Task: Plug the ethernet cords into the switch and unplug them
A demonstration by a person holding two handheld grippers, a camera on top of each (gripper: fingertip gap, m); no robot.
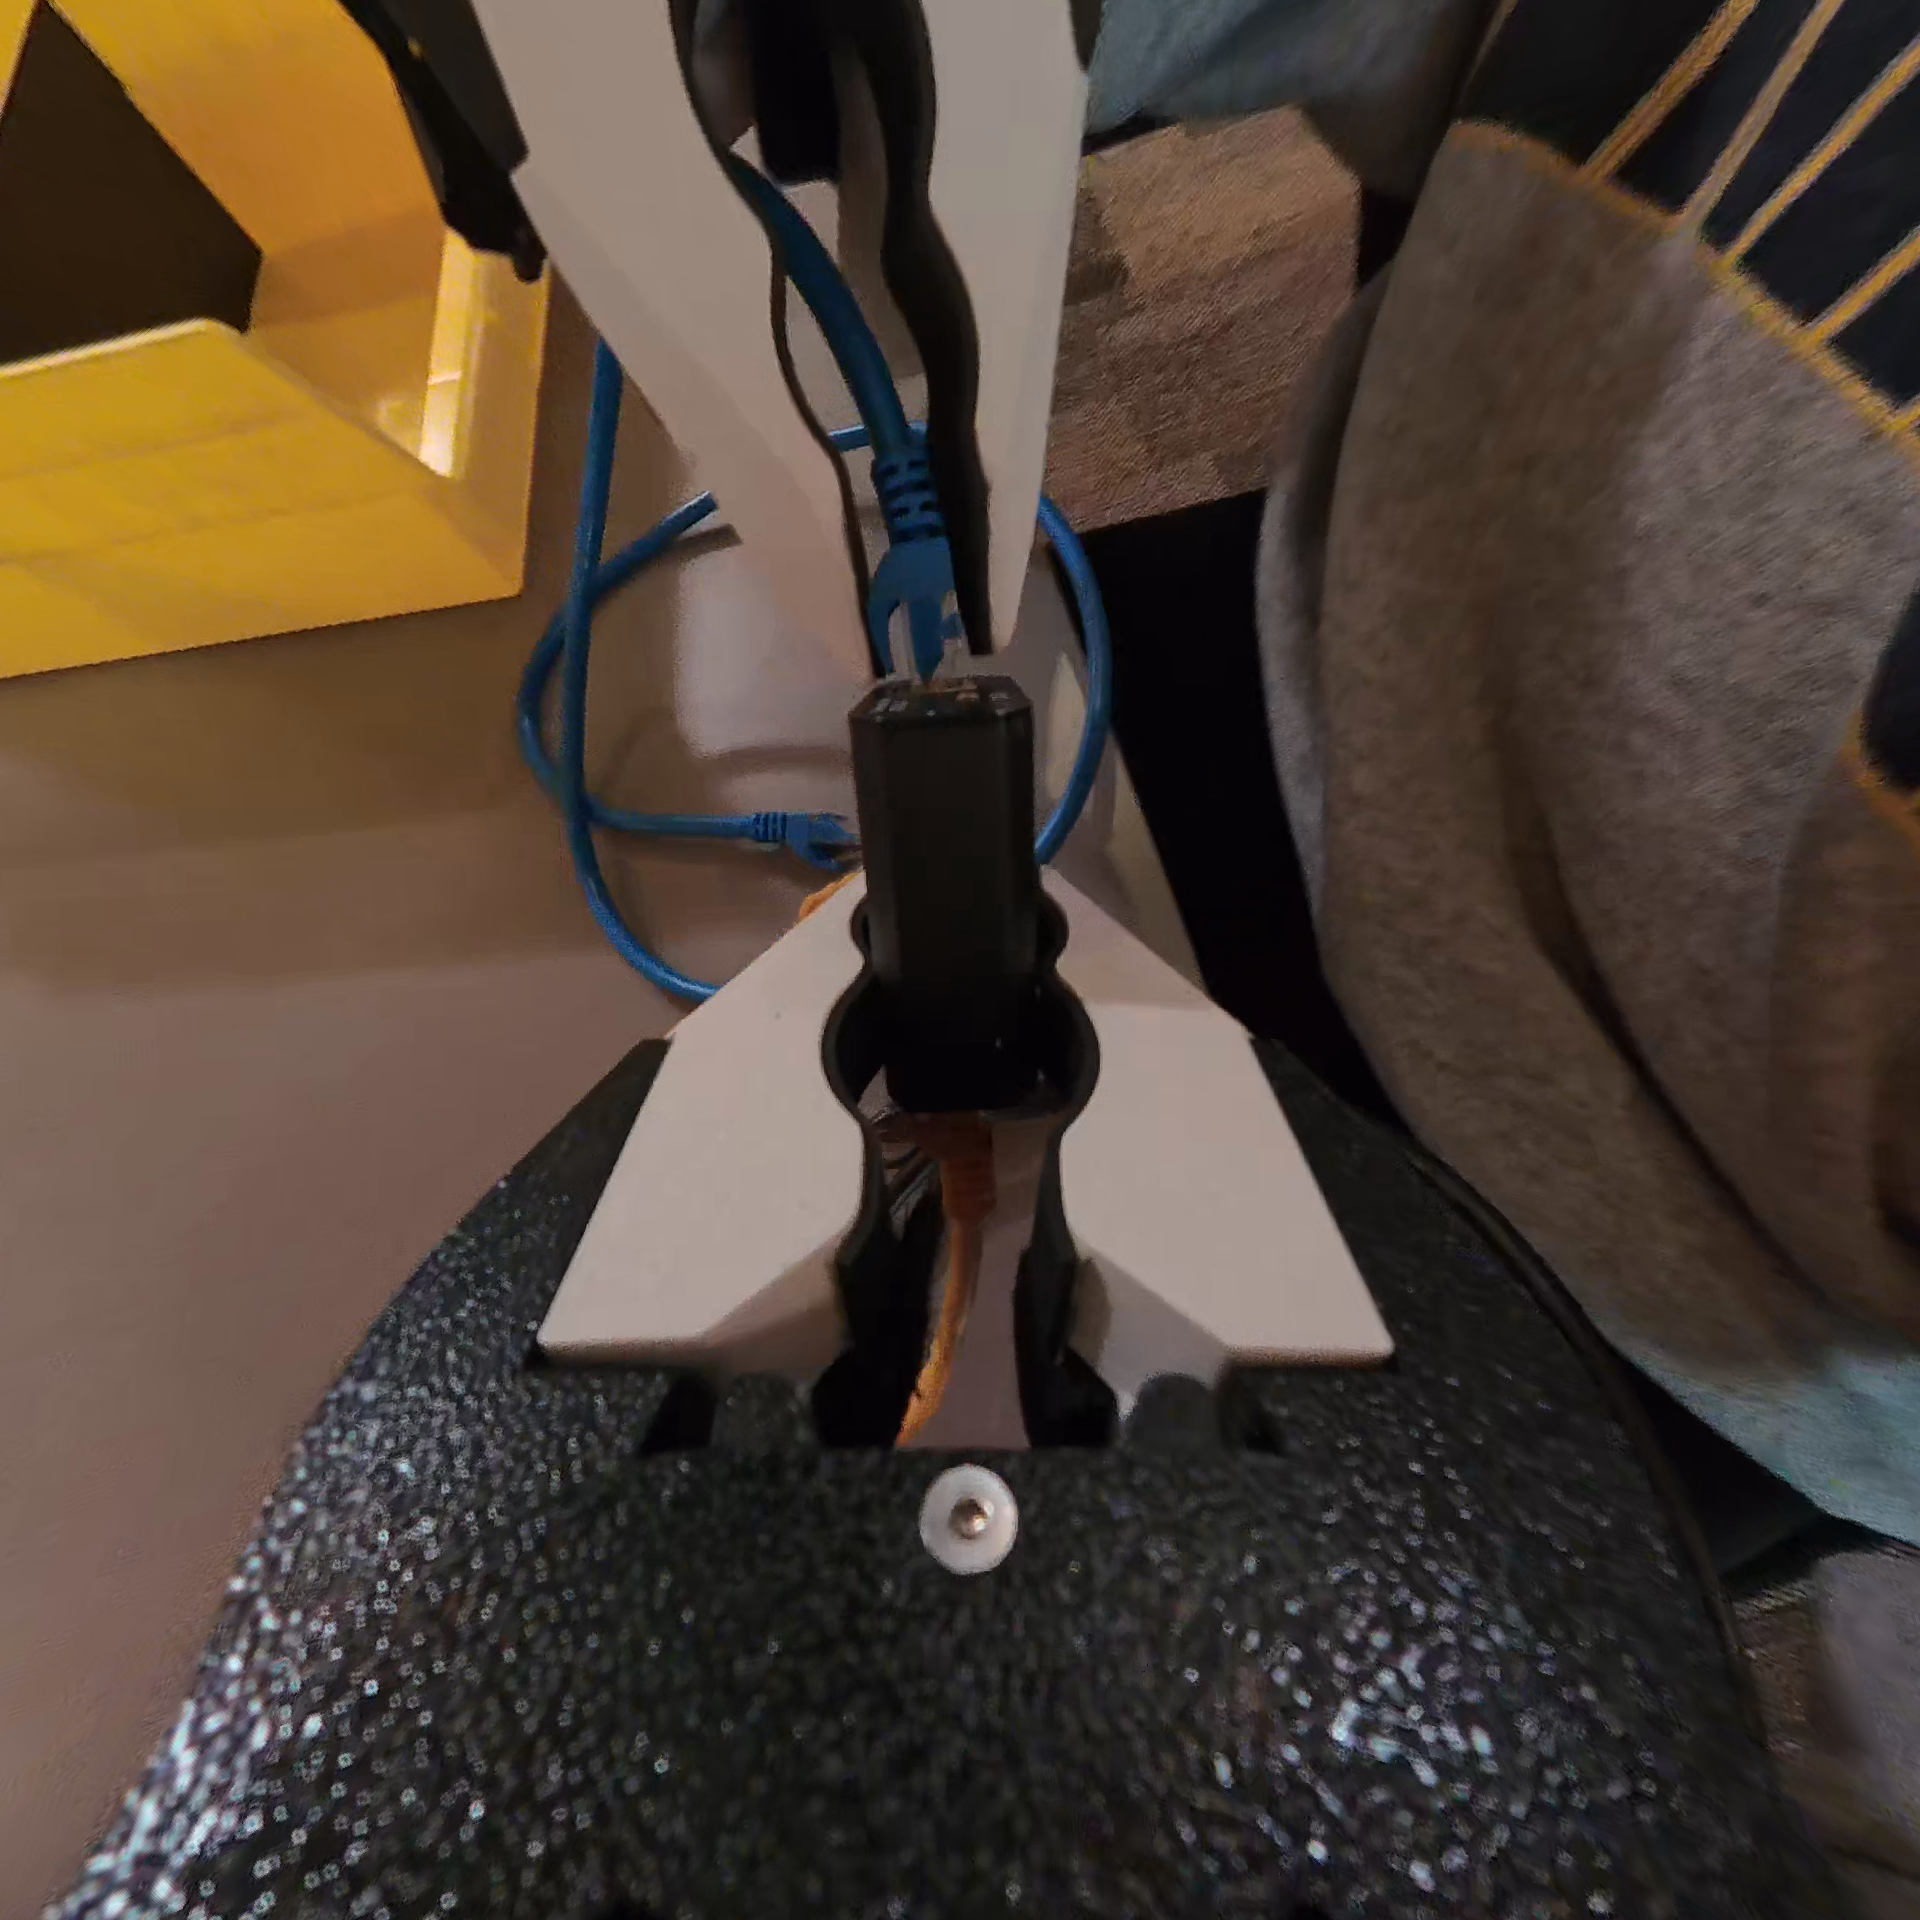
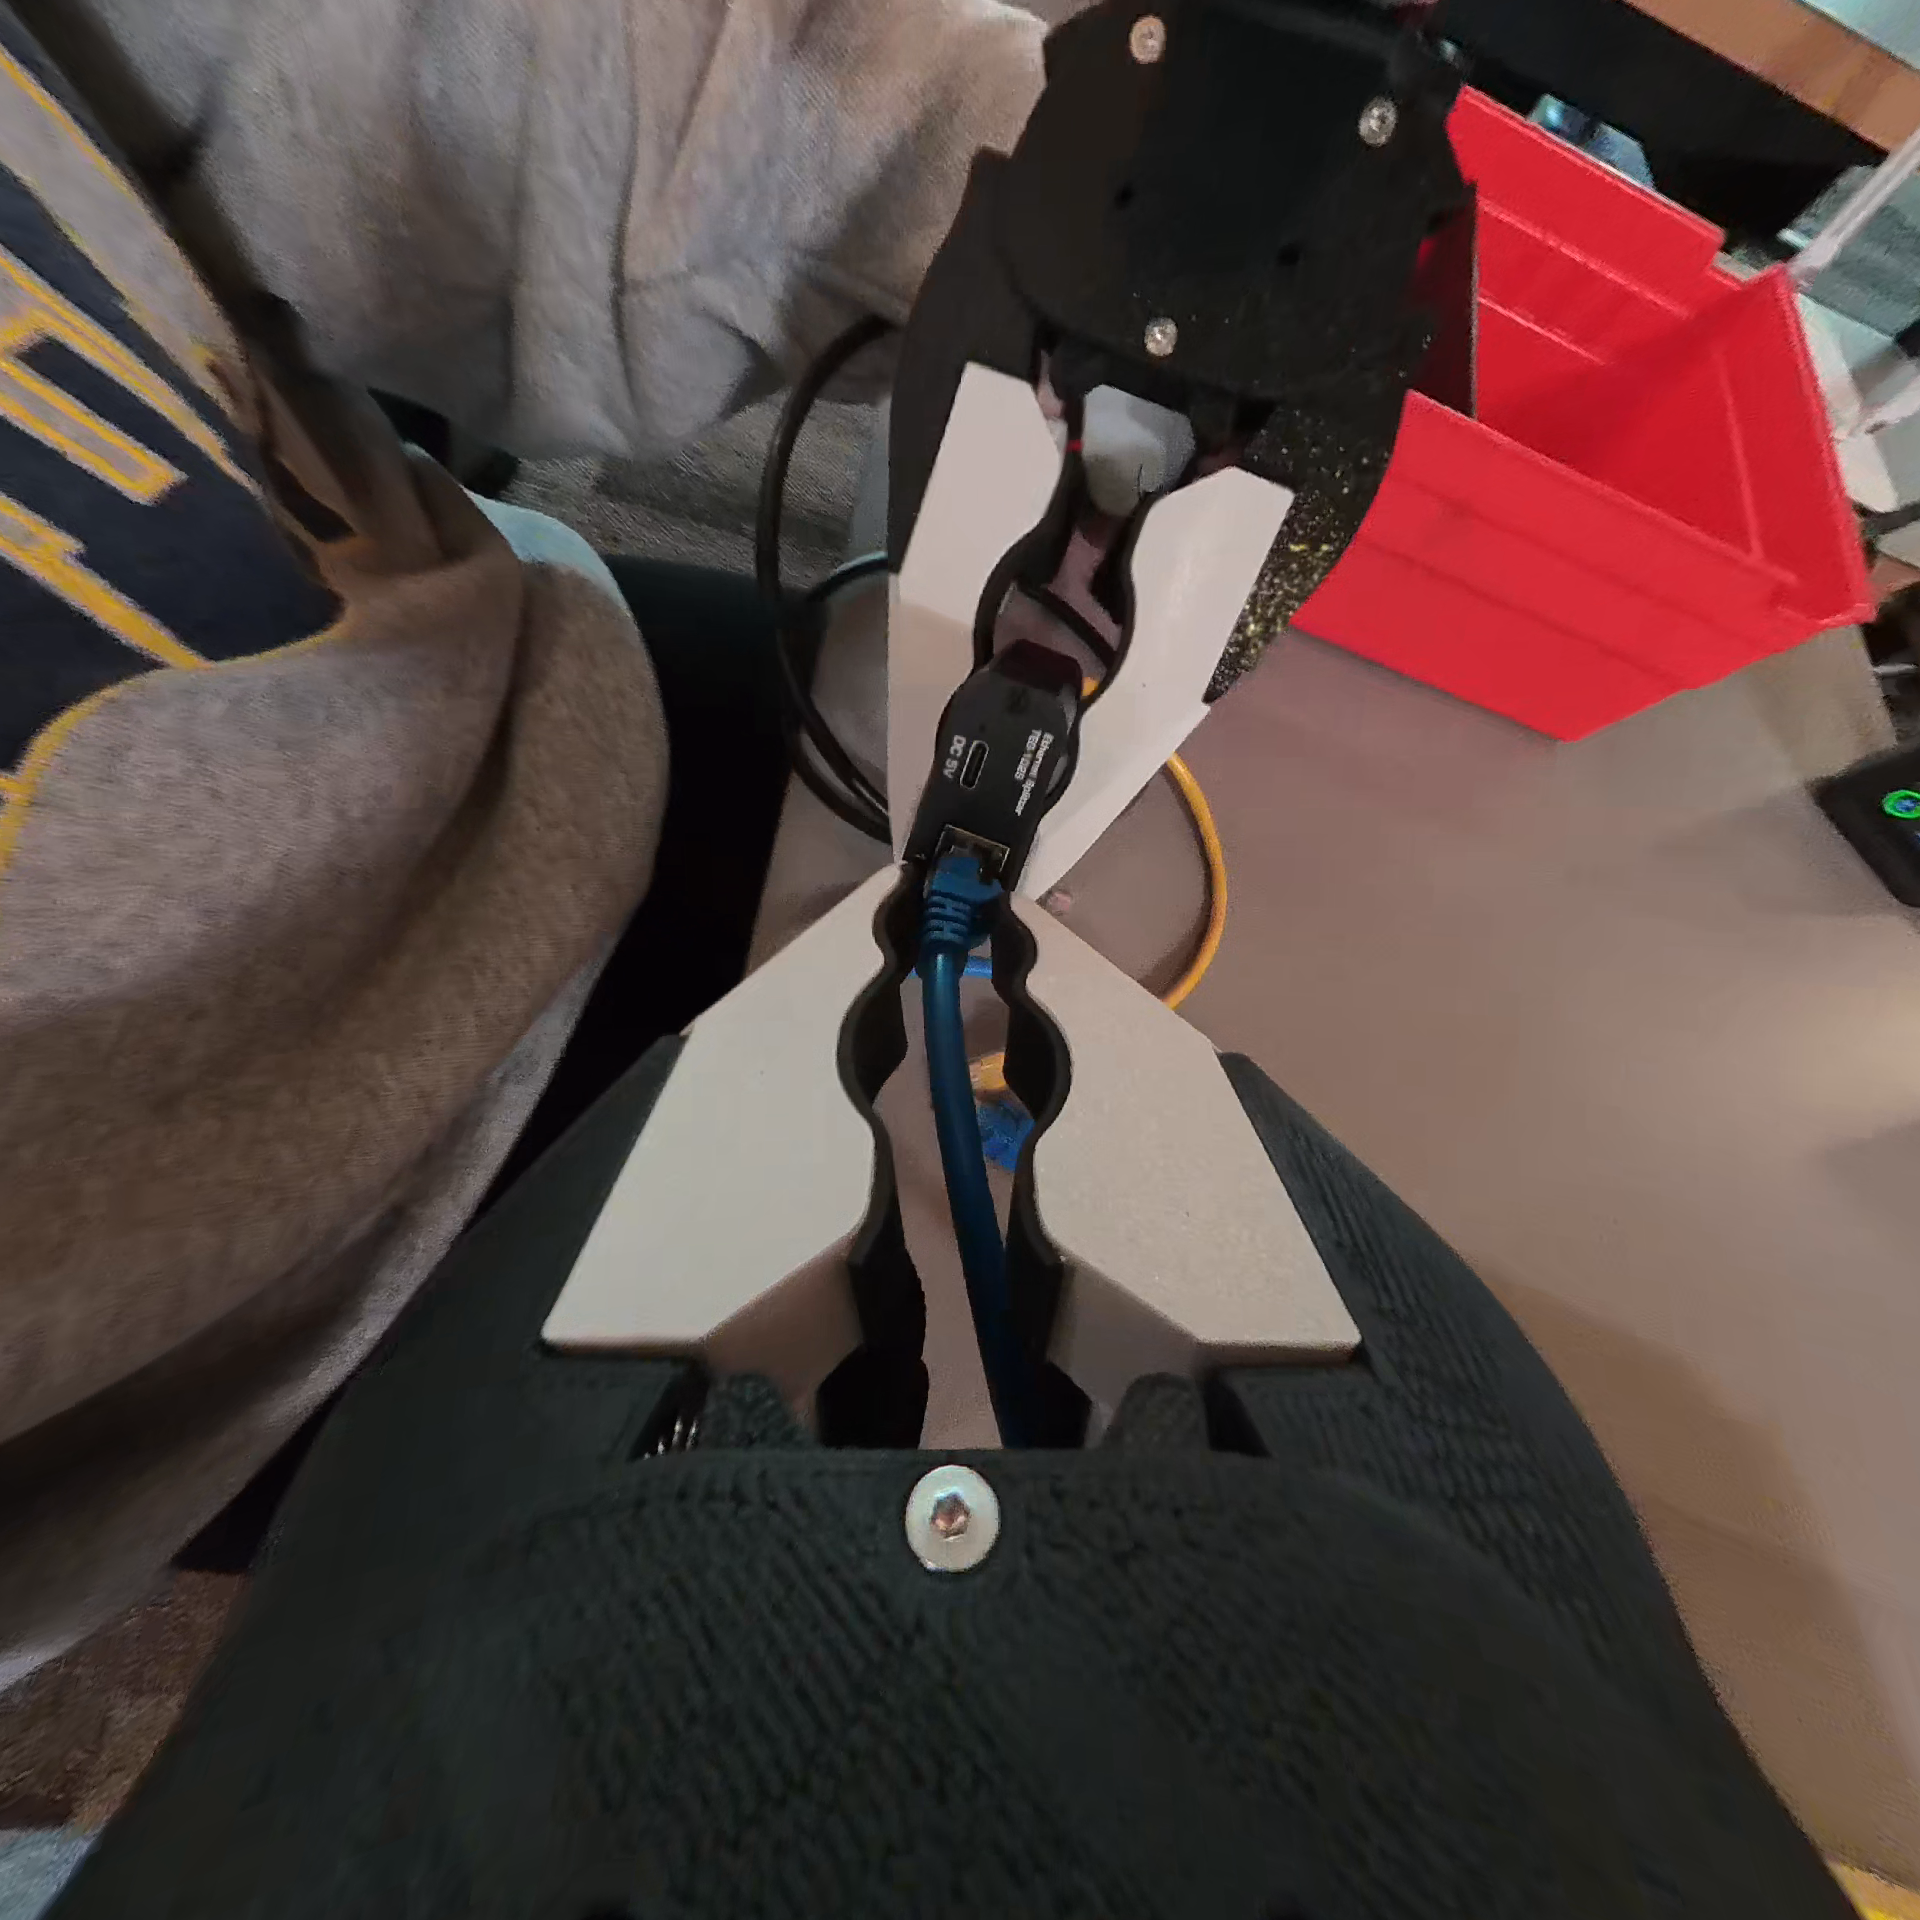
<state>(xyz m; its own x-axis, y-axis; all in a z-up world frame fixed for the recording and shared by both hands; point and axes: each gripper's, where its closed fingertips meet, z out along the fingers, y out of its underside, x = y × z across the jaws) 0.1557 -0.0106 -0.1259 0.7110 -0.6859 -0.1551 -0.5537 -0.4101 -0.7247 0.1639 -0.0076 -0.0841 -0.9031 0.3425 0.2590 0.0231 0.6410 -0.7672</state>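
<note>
Two tools meet: left tool (image 1: 951, 935) clamps the switch (image 1: 943, 831), right tool (image 2: 951, 914) pinches the blue cord (image 2: 956, 1091).

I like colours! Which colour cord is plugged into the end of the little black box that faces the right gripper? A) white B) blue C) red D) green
B: the blue cord runs between the right gripper's fingers, and its plug sits in the switch's port.
</note>
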